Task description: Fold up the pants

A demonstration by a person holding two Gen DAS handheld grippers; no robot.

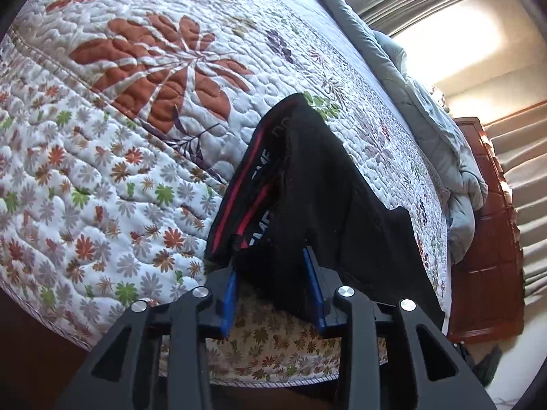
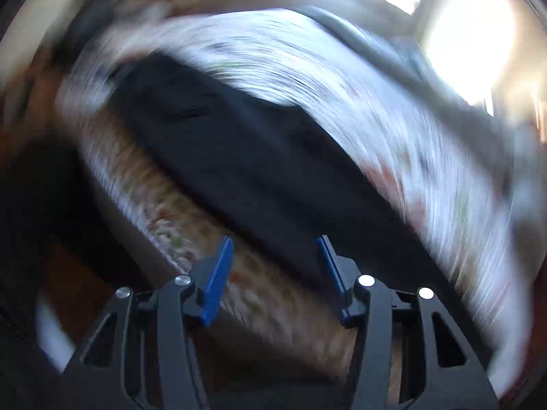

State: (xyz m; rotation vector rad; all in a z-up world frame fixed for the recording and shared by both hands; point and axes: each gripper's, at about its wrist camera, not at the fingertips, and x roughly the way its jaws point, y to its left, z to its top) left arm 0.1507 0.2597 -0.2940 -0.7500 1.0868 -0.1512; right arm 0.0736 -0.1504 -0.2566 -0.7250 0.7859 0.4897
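Observation:
Black pants [image 1: 318,184] with a red-striped waistband [image 1: 253,184] lie near the edge of a bed with a floral quilt [image 1: 136,109]. My left gripper [image 1: 271,263] is open, its blue pads either side of a bunch of the black cloth at the waist end, not pinching it. The right wrist view is heavily motion-blurred. There the pants [image 2: 246,157] stretch as a dark band across the quilt [image 2: 359,109]. My right gripper [image 2: 275,249] is open and empty, its fingers straddling the near edge of the cloth.
A grey blanket [image 1: 444,130] is bunched along the far side of the bed. A reddish wooden footboard [image 1: 489,225] stands at the right, with curtains [image 1: 526,171] and a bright window [image 1: 444,34] beyond. The bed's near edge drops to dark floor.

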